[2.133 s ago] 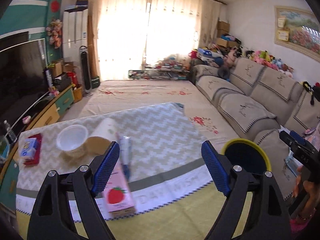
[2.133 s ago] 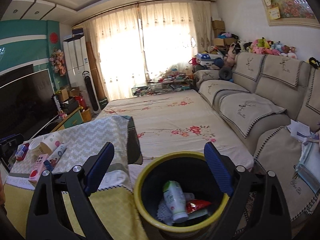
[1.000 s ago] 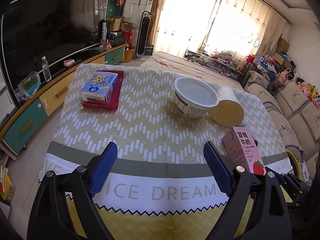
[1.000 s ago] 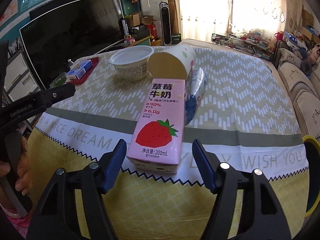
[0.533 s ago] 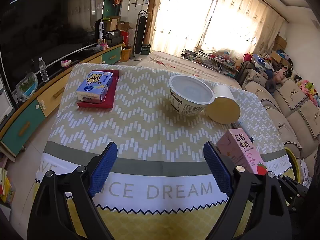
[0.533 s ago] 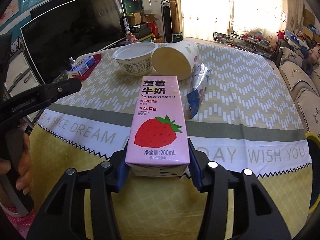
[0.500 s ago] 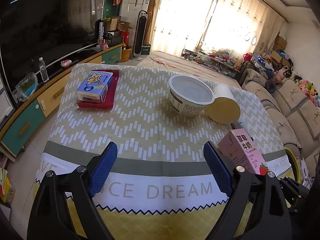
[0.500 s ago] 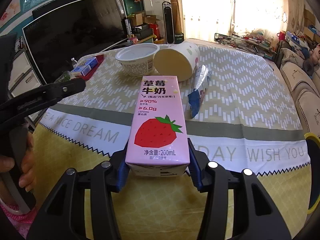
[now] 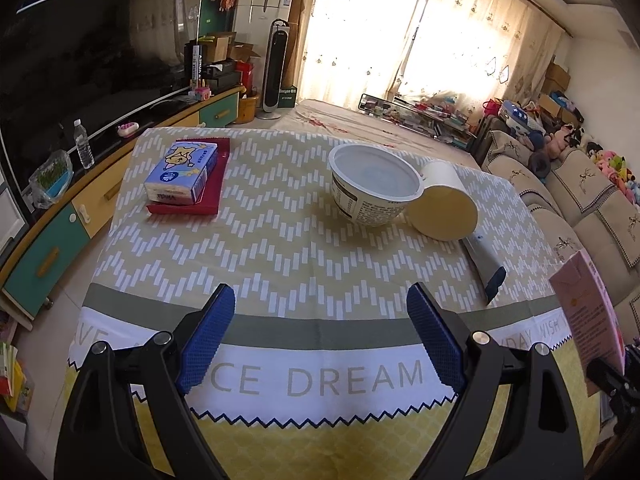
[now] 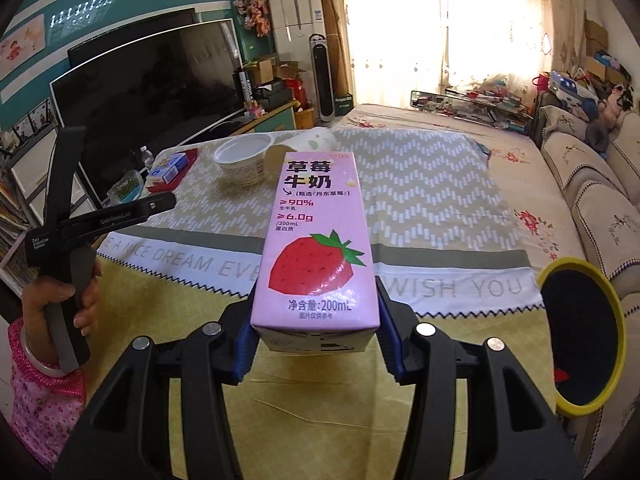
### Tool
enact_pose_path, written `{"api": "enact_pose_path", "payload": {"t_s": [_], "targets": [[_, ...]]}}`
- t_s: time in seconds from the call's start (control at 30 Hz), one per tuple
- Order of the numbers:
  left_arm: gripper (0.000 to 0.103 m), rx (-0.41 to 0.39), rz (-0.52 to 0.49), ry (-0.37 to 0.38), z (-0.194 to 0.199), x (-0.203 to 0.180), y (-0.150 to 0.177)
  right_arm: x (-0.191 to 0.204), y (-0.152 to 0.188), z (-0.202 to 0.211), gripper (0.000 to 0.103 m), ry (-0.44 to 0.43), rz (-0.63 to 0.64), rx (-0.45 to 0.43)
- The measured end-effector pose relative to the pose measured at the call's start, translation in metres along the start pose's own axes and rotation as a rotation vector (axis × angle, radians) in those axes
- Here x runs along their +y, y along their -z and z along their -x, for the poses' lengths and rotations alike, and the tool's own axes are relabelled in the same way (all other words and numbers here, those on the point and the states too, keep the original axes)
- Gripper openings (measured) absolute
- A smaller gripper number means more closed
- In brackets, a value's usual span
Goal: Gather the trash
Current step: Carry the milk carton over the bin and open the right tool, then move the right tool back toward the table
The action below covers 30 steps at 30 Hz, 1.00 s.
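Observation:
My right gripper is shut on a pink strawberry milk carton and holds it up off the table; the carton also shows at the right edge of the left wrist view. A yellow-rimmed black trash bin stands on the floor to the right. My left gripper is open and empty over the table's front edge. On the table stand a white bowl, a tipped paper cup and a blue-white wrapper.
A tissue box on a red book lies at the table's far left. The tablecloth hangs over the front edge. A TV and cabinet stand to the left, a sofa to the right.
My right gripper closed on the milk carton and has lifted it off the table and back toward the bin side. My left gripper has barely moved.

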<state>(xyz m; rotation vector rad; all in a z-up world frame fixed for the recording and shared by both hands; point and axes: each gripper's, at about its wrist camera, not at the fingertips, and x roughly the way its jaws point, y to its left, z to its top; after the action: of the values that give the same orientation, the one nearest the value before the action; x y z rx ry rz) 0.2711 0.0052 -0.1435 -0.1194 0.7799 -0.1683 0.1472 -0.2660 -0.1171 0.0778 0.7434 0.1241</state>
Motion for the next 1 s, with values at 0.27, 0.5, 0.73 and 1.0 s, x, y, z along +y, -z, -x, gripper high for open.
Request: {"api": "enact_pose_path", "payload": {"t_s": [0.27,0.5,0.73,1.0], "targets": [[0.087,0.006,-0.024,-0.001,-0.004,-0.005,0.001,-0.093,0.003,0.031,0.048,0.184,-0.156,-0.062],[0.087,0.014,-0.045,0.002,-0.006,-0.011,0.003,-0.183,0.018,0.045,0.048,0.358,-0.294,-0.046],[0.087,0.018,-0.057,0.018,-0.008,-0.015,0.002,-0.248,0.043,0.03,0.049,0.454,-0.394,0.021],[0.087,0.028,-0.046,0.036,-0.01,-0.013,0.003,-0.266,0.038,0.026,0.064,0.52,-0.454,-0.035]]}}
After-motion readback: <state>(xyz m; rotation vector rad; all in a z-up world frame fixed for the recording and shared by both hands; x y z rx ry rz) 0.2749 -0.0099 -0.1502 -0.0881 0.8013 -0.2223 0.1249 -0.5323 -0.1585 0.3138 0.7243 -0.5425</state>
